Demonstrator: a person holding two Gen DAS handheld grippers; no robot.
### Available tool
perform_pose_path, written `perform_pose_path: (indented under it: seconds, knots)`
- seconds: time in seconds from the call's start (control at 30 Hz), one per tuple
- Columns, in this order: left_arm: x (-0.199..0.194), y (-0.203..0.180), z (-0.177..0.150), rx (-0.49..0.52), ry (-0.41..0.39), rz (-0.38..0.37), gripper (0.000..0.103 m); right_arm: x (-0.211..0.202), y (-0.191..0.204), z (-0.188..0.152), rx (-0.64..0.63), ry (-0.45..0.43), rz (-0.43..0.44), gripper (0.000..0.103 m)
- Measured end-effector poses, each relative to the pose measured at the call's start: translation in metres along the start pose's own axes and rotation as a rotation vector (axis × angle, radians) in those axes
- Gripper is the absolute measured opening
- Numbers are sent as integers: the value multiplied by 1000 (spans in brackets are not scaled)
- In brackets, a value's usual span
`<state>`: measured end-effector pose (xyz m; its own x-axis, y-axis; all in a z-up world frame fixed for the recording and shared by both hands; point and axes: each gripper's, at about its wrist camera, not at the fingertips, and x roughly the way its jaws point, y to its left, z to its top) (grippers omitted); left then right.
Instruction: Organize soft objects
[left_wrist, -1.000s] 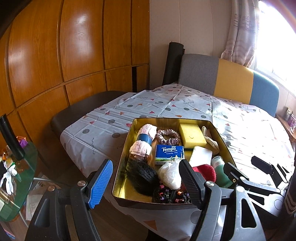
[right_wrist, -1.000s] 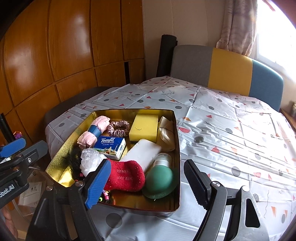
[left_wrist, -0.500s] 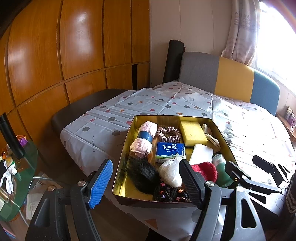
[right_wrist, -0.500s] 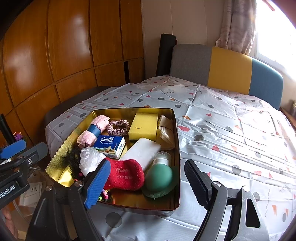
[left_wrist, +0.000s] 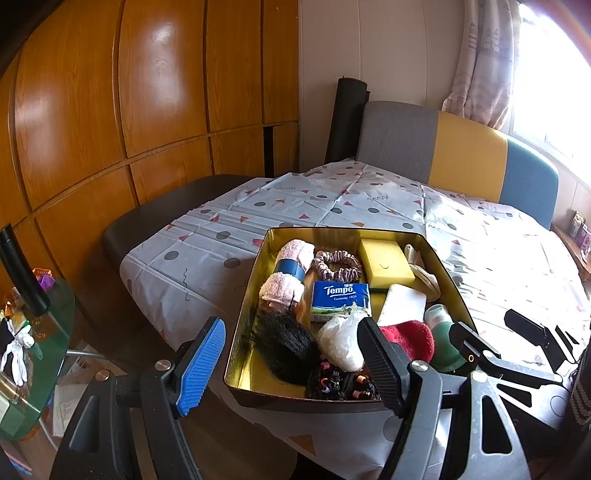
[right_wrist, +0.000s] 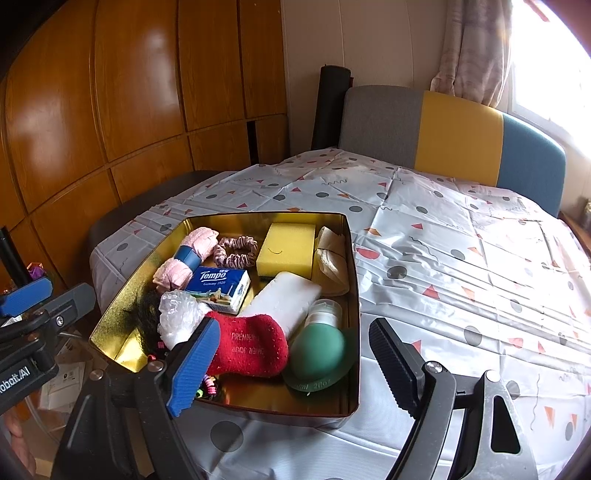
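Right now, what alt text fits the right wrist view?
Open right tongs hover empty over the near end of a gold tin packed with a red sock, tissue pack, yellow sponge and green bottle, on a patterned tablecloth.

Both wrist cams sit low at the near edge of the table (right_wrist: 461, 236), facing across it toward the wall. Left cam's off the near-left corner, right cam further right, prob slightly closer. Both share the gold tin (left_wrist: 243, 325) (right_wrist: 352, 295) w/ its contents.
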<state>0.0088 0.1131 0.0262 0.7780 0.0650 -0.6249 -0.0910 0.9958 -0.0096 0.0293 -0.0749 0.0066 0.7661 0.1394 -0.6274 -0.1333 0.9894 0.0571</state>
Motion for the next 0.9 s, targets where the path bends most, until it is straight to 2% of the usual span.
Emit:
perform_pose_path:
  seconds: [0.9]
  knots:
    - [4, 0, -3, 5, 20, -3, 75, 3, 0, -5, 12, 14, -3, 84]
